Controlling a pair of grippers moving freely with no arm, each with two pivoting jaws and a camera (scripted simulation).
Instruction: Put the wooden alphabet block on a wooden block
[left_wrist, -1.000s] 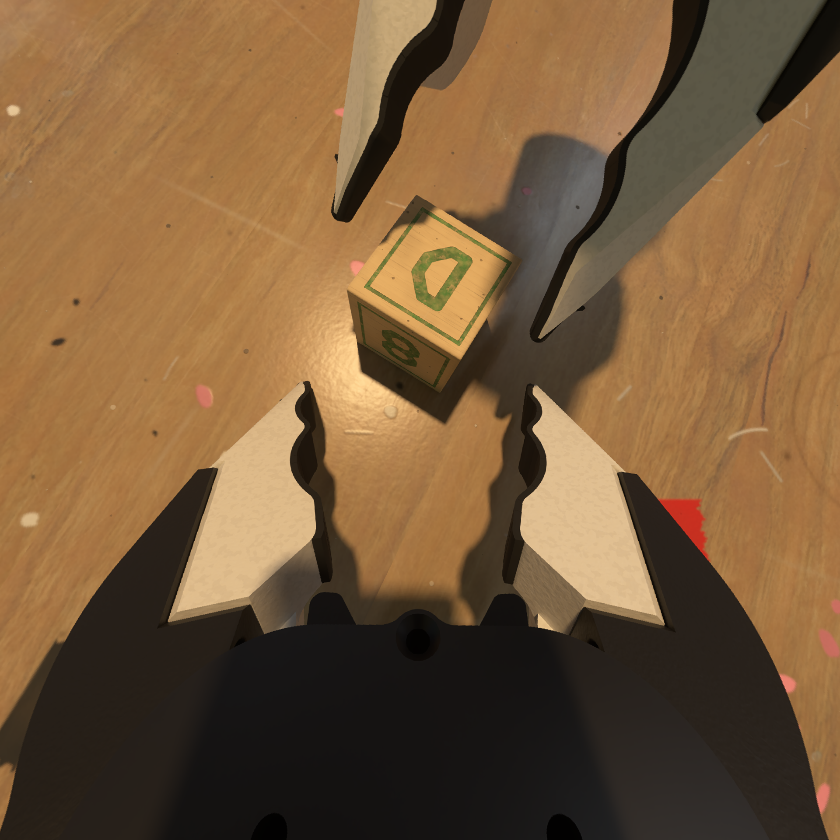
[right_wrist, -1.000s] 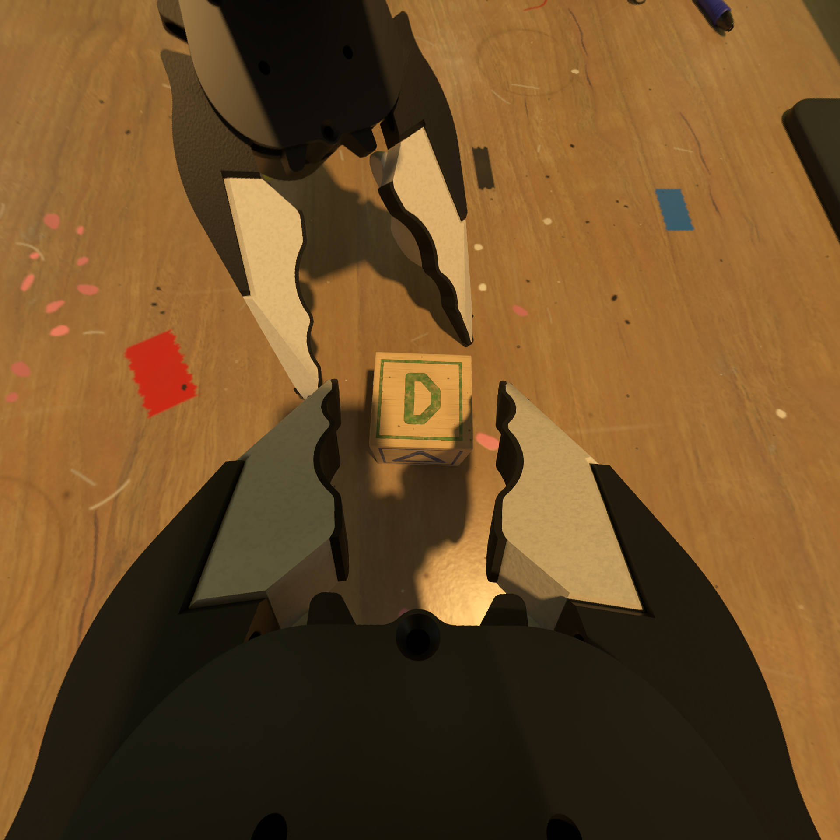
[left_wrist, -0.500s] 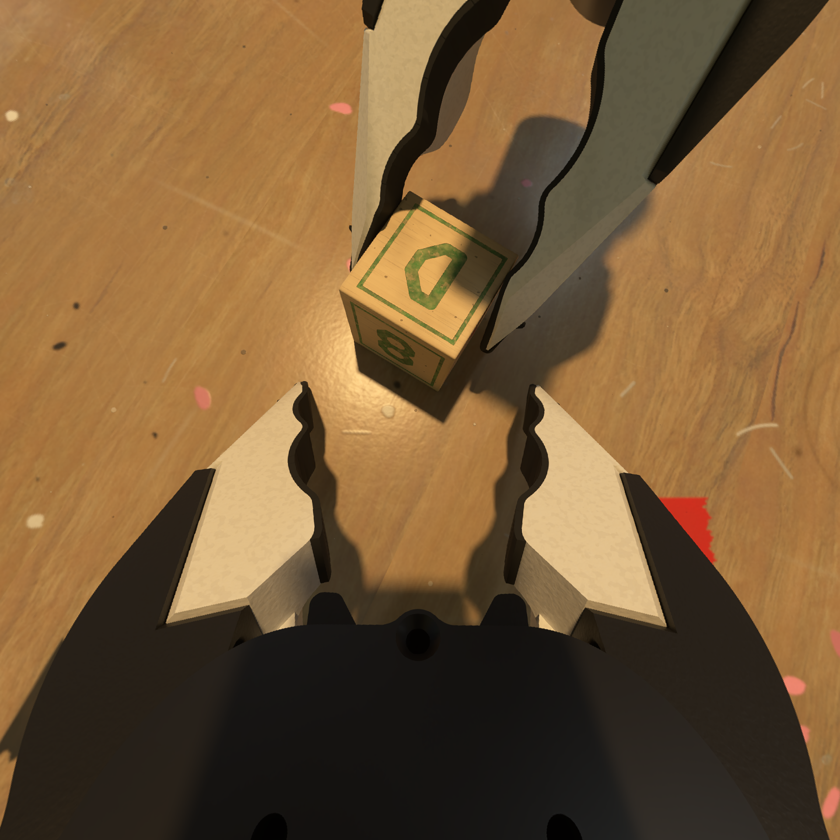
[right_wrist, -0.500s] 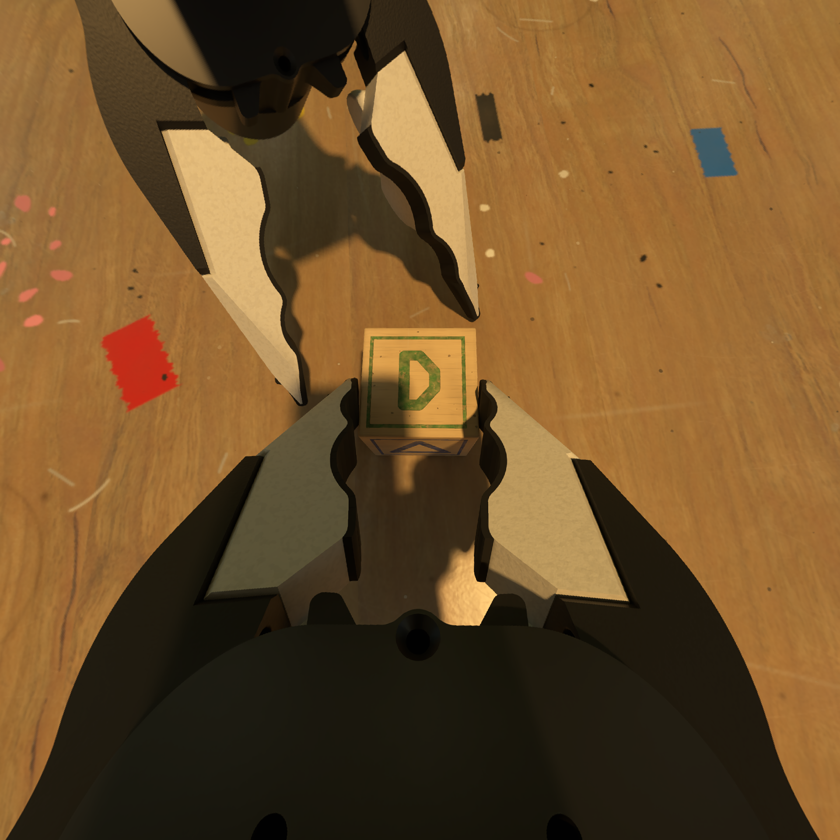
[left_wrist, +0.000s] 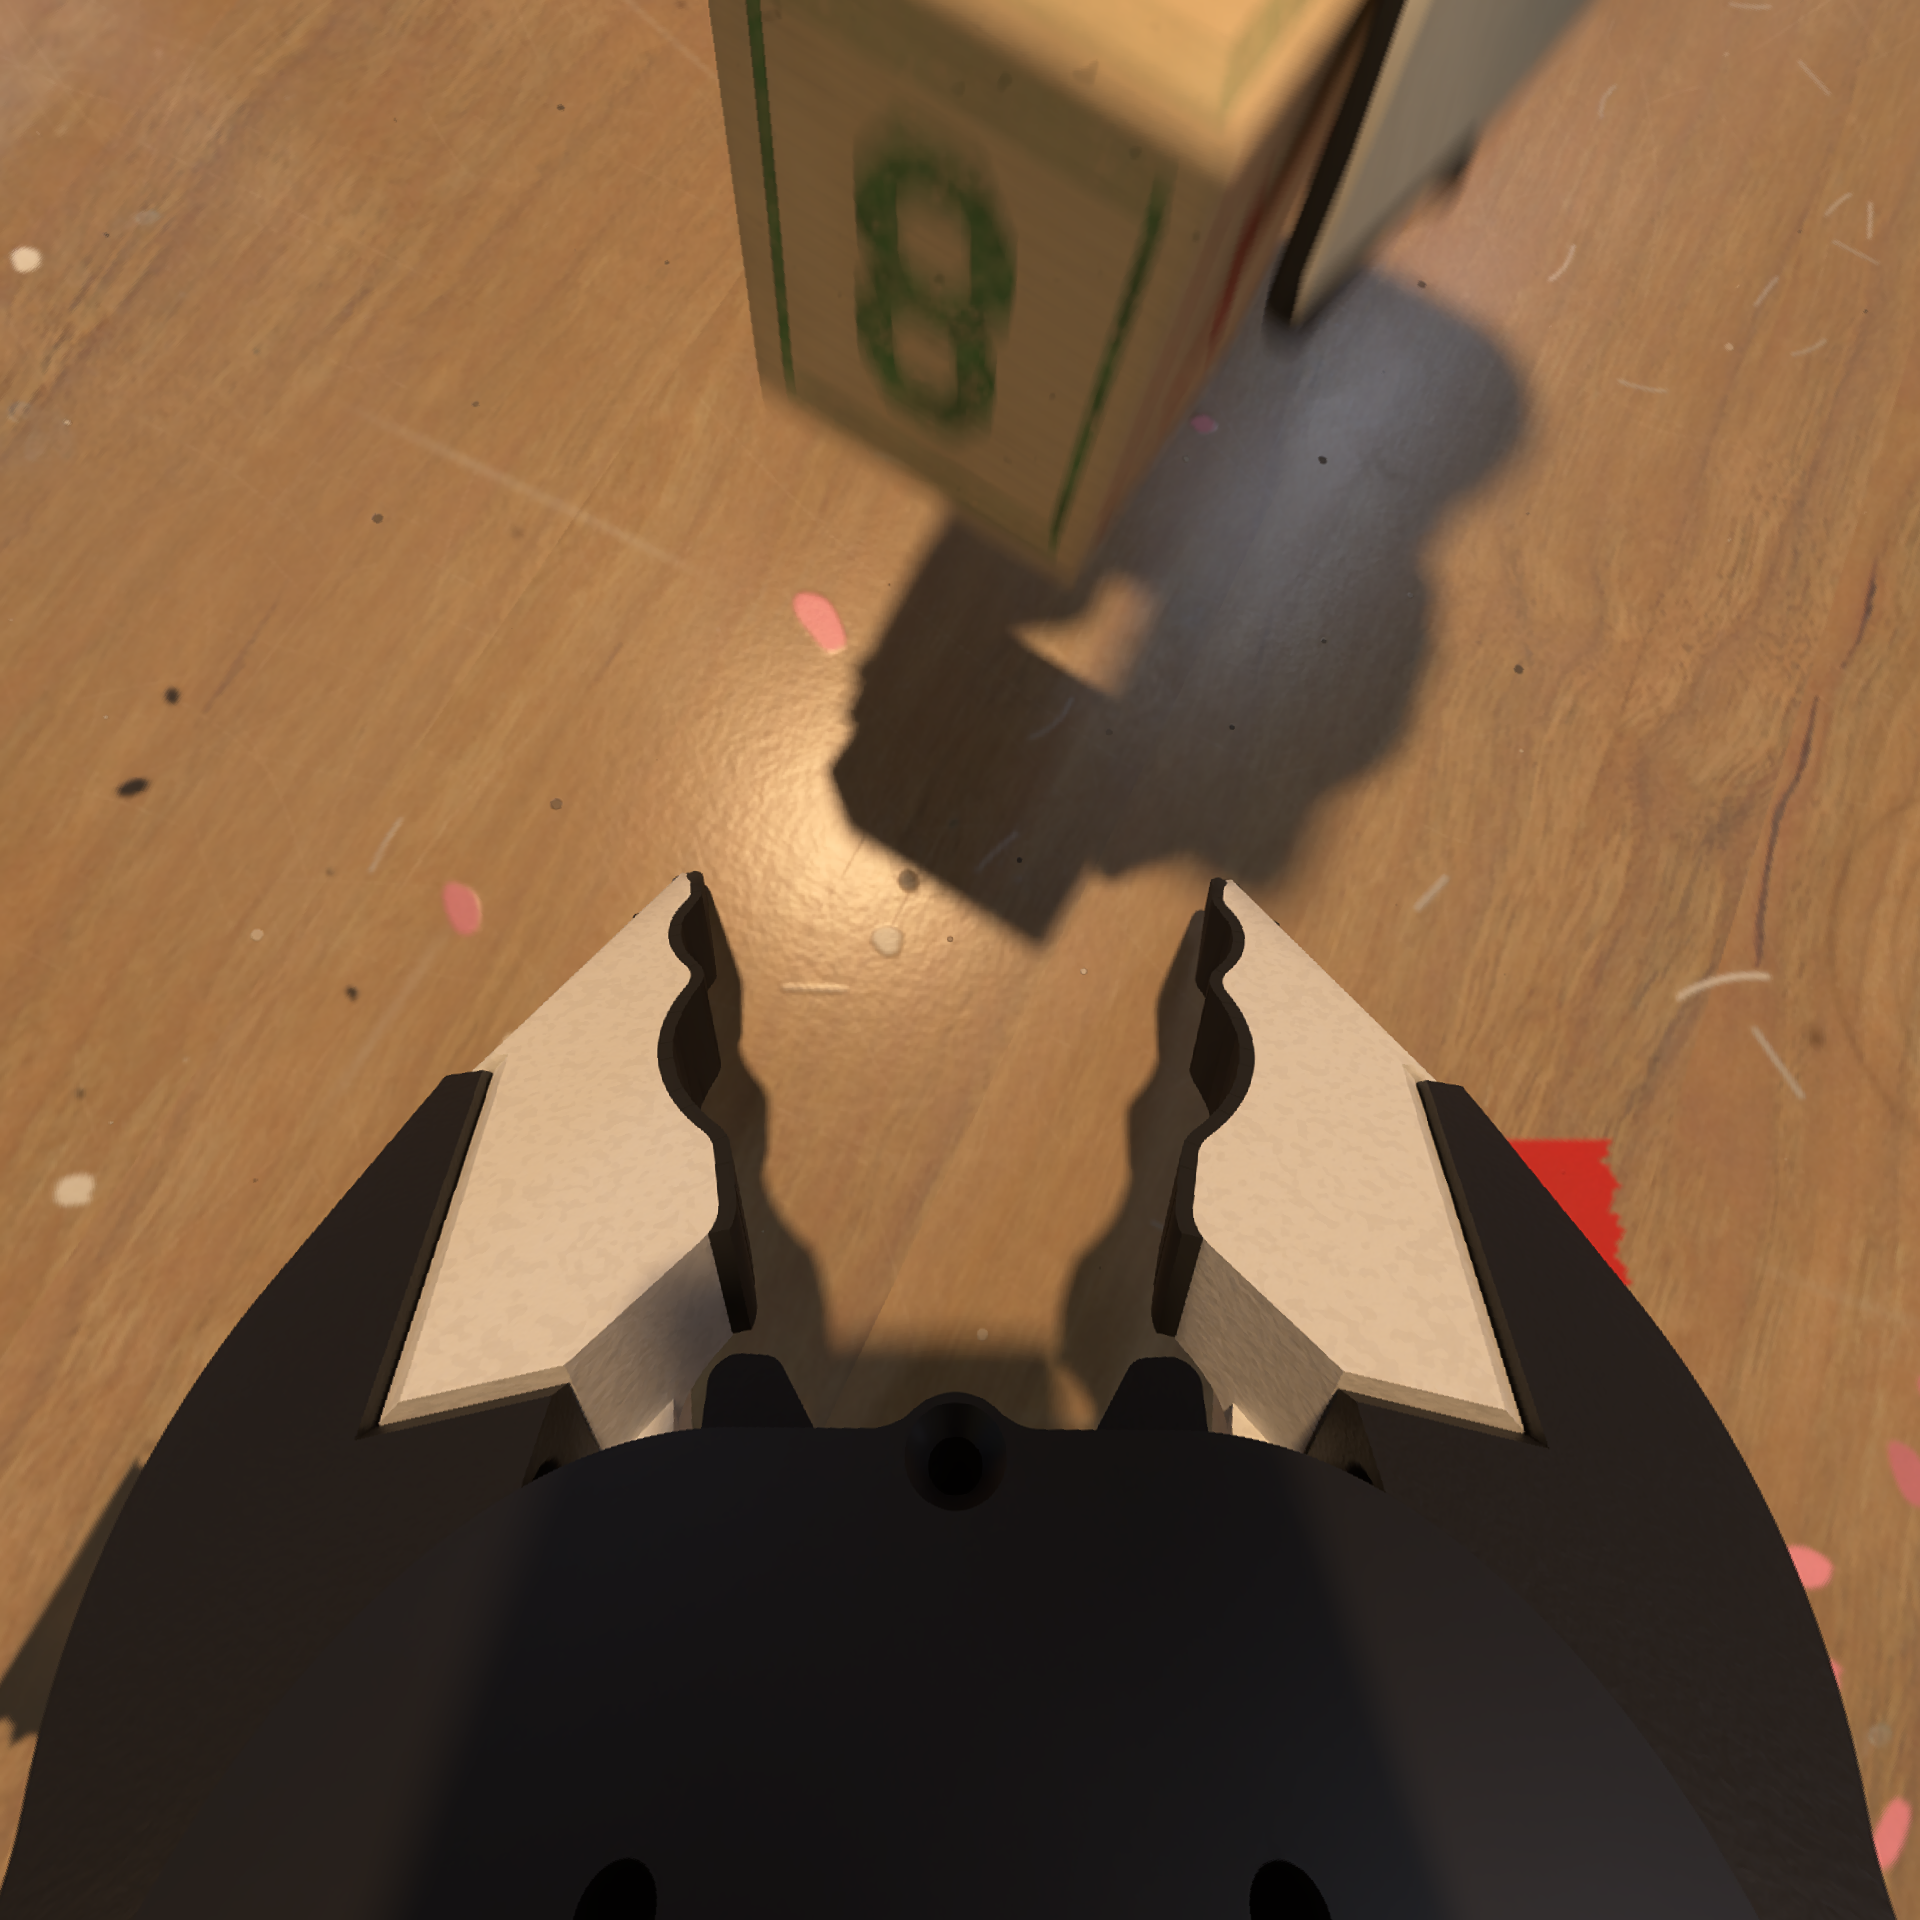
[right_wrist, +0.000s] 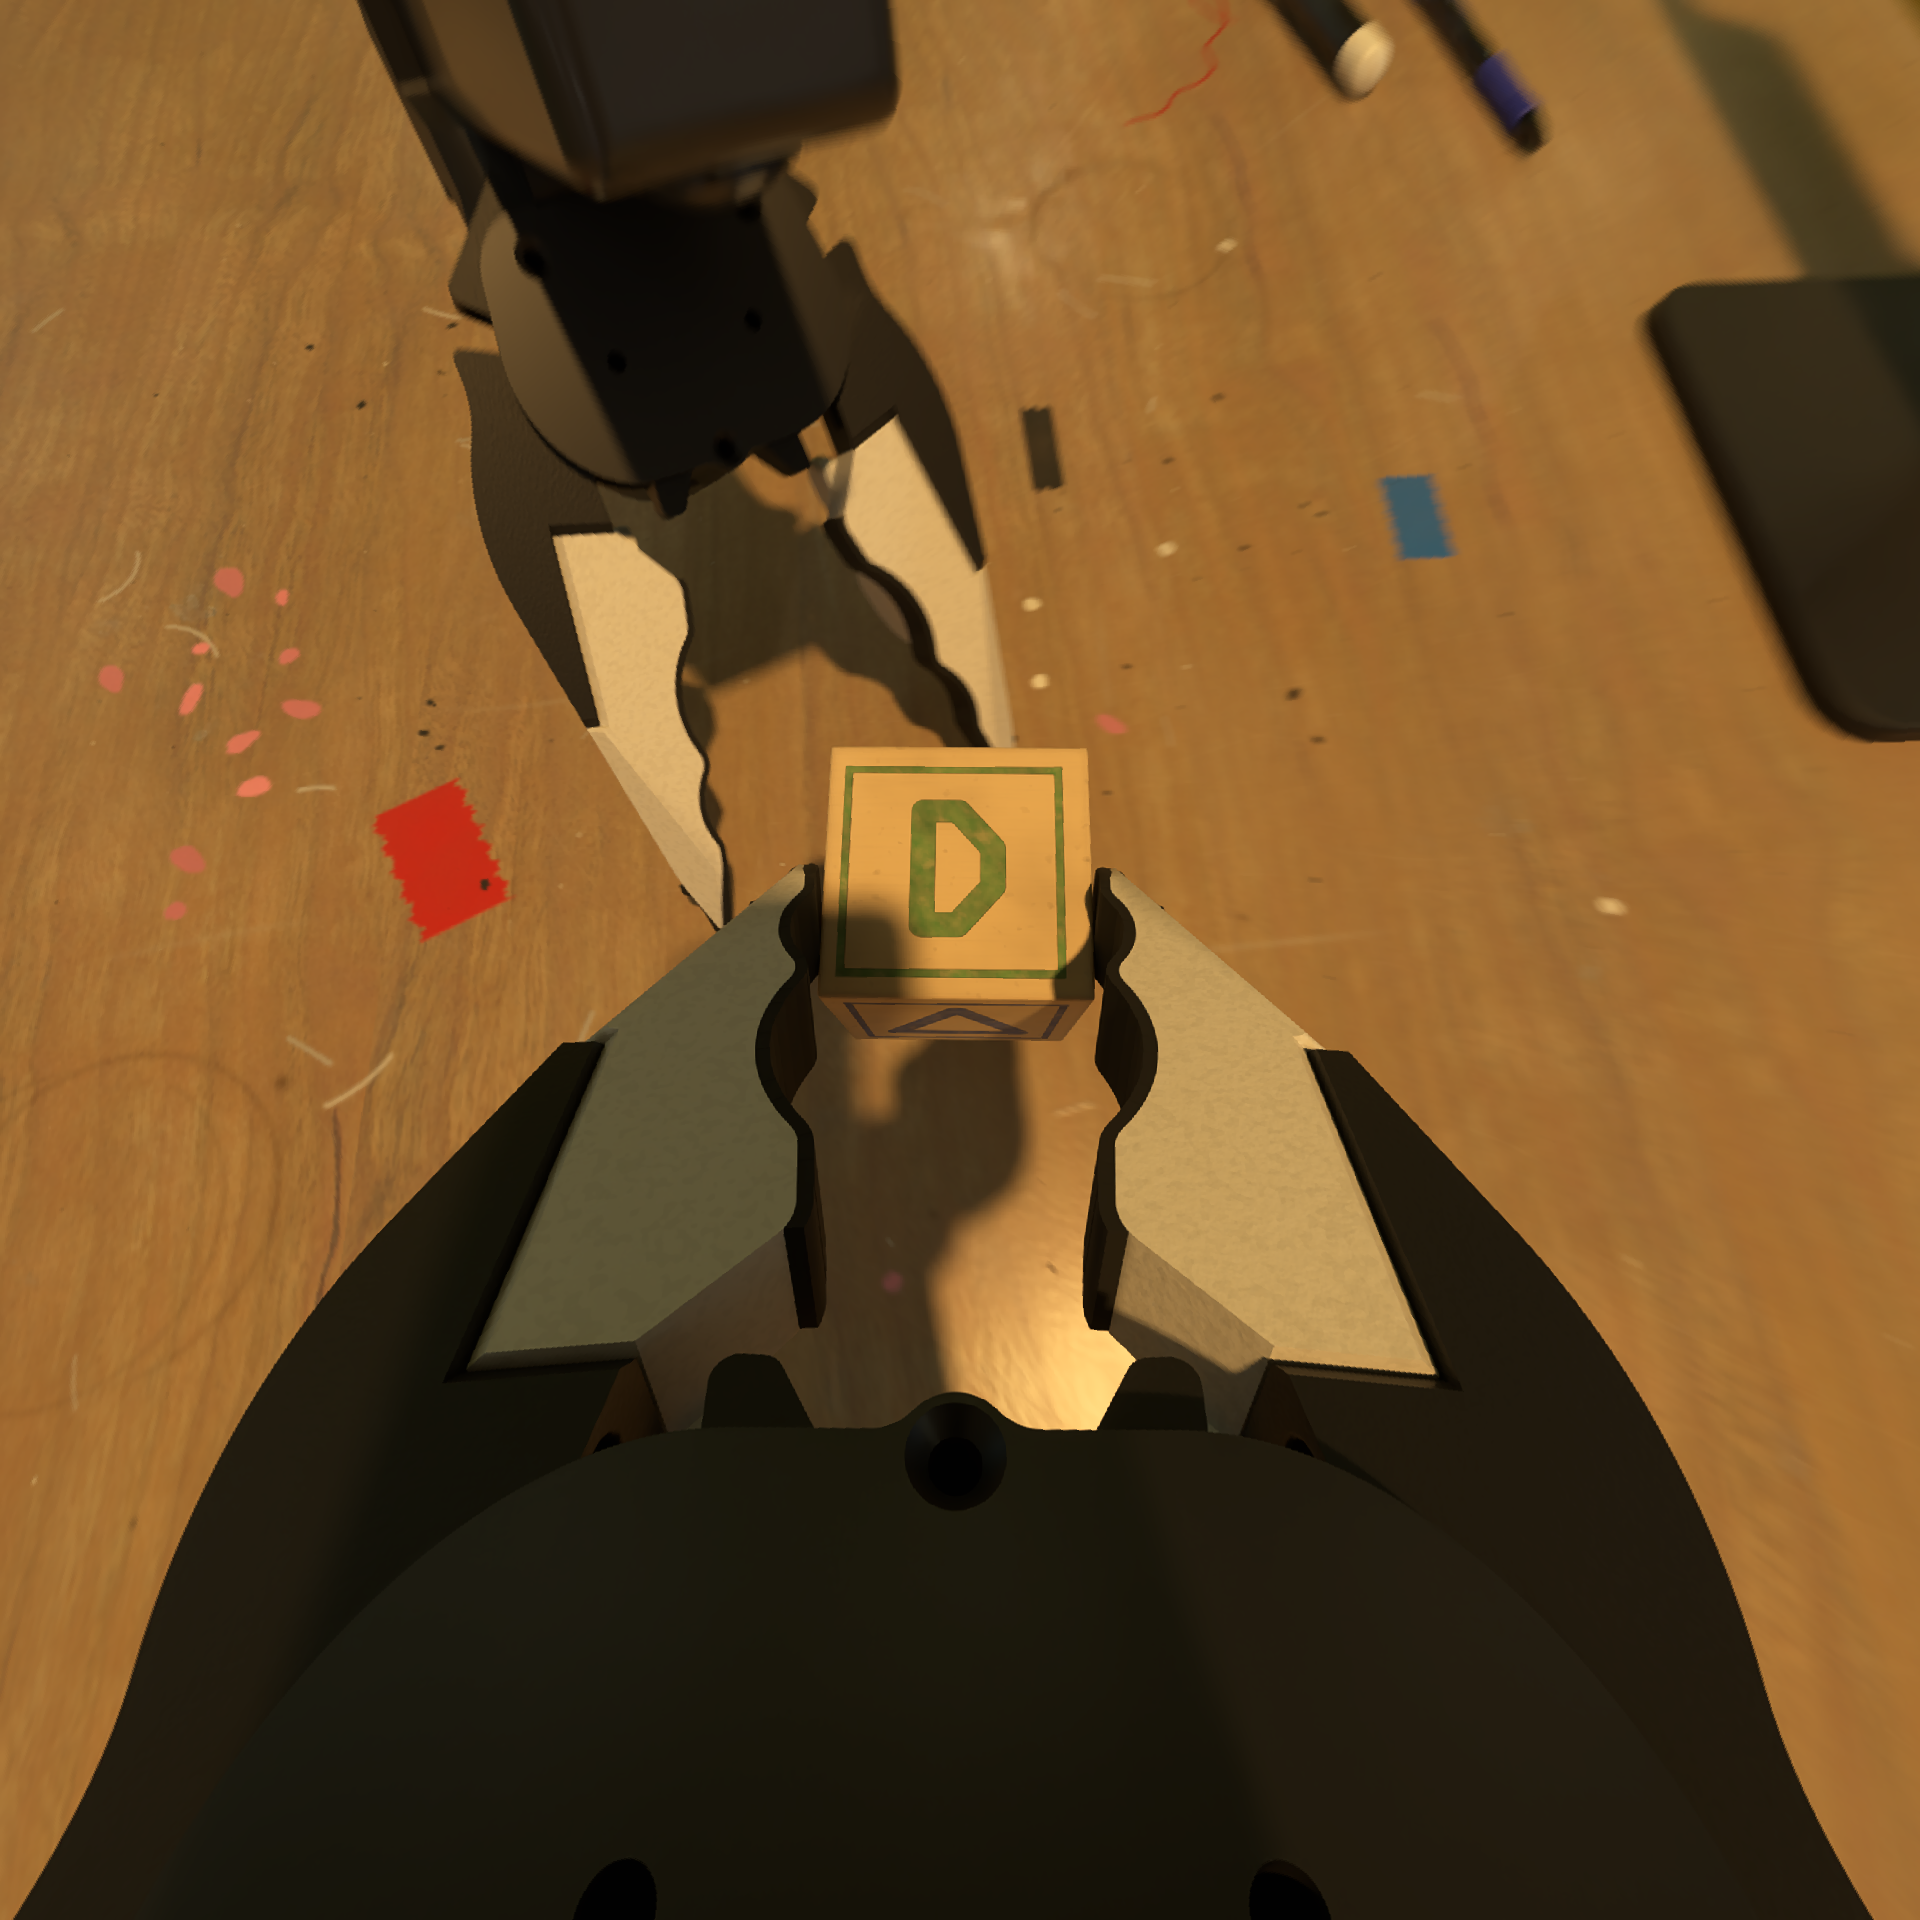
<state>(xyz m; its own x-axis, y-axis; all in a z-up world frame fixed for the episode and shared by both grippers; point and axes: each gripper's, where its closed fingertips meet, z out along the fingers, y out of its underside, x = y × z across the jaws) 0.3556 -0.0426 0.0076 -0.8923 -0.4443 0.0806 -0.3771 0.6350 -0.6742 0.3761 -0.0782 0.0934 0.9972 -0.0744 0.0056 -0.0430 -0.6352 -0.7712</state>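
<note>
Right wrist view: the right gripper (right_wrist: 954, 883) pinches the wooden alphabet block (right_wrist: 956, 883) between its two pale fingertips, one pressed to each side face, and the block hangs above the wooden tabletop (right_wrist: 1455, 1039) with its shadow on the boards beneath. Just beyond it, the left gripper (right_wrist: 862, 821) points back toward the block with its fingers spread wide and nothing between them; its nearer tip sits close to the block's far left corner.

Open board lies to the right of the block, out to a dark flat pad (right_wrist: 1808, 488) at the right edge. Two pens (right_wrist: 1351, 42) lie at the far edge, and small red (right_wrist: 442, 857), blue (right_wrist: 1415, 516) and dark (right_wrist: 1042, 447) patches mark the surface, well apart from the block. Pink flecks scatter the left side.

From the left wrist view, the left gripper (left_wrist: 956, 894) shows the same wide gap, with bare tabletop (left_wrist: 312, 520) between and ahead of its fingers. The block (left_wrist: 966, 249) looms blurred at the top of that frame, clear of the surface, with one pale finger (left_wrist: 1382, 135) of the right gripper against its right side.

The block is a light-wood cube, each visible face framed by a thin line: green-bordered faces with green characters on top and toward the left gripper, a dark-outlined face toward the right gripper.
</note>
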